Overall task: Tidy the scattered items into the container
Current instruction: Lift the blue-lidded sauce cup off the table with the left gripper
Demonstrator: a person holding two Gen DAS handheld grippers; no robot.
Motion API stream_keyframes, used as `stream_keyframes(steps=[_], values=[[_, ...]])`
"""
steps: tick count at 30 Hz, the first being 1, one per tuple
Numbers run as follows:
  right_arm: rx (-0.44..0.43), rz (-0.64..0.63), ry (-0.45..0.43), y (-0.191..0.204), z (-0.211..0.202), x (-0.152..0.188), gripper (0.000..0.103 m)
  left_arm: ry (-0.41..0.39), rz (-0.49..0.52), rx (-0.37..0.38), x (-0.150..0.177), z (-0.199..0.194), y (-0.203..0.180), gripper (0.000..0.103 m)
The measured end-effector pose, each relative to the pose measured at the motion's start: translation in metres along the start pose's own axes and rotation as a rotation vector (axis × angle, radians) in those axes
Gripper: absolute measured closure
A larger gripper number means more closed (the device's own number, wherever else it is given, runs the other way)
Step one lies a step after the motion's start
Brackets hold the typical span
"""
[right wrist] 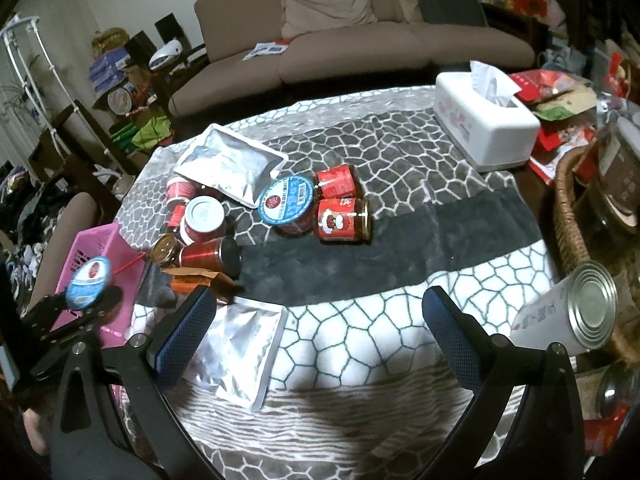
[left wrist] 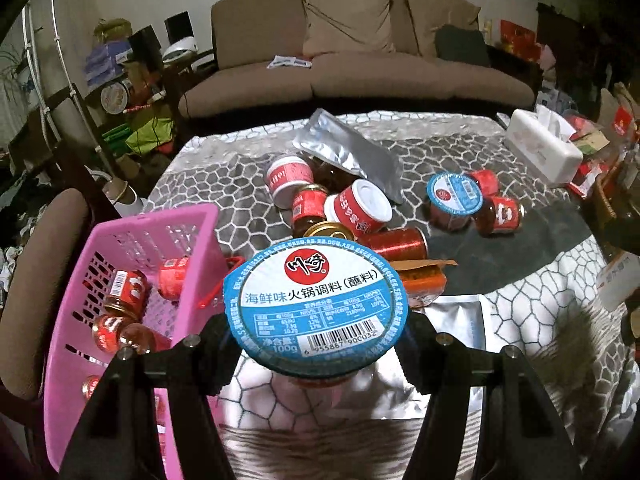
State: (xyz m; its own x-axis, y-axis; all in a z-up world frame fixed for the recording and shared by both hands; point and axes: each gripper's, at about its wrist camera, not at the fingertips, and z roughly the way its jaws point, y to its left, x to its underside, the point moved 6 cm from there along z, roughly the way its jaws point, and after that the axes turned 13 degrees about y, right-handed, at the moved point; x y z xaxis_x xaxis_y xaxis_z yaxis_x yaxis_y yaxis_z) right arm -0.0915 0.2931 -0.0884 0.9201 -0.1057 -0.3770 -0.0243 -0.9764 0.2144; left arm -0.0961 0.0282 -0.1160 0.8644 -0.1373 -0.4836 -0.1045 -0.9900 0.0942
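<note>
The left gripper clamps a round blue-lidded sauce cup, lifted beside the pink plastic basket; the right gripper, fingers wide apart and empty, hangs over the patterned bench.

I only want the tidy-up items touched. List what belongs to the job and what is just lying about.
Job:
- pink basket
- blue-lidded cup held in left gripper
- second blue-lidded cup
- red jars
- foil pouches
- right gripper, open, holding nothing

Lying about:
- tissue box
- tin can
- wicker basket
- sofa
</note>
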Motion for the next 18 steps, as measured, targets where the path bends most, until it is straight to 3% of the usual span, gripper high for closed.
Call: stream_keyframes(steps=[18], values=[[0.025, 0.002, 0.008, -0.004, 0.029, -0.018, 0.000, -0.064, 0.002, 0.010, 0.000, -0.028, 0.008, 0.038]])
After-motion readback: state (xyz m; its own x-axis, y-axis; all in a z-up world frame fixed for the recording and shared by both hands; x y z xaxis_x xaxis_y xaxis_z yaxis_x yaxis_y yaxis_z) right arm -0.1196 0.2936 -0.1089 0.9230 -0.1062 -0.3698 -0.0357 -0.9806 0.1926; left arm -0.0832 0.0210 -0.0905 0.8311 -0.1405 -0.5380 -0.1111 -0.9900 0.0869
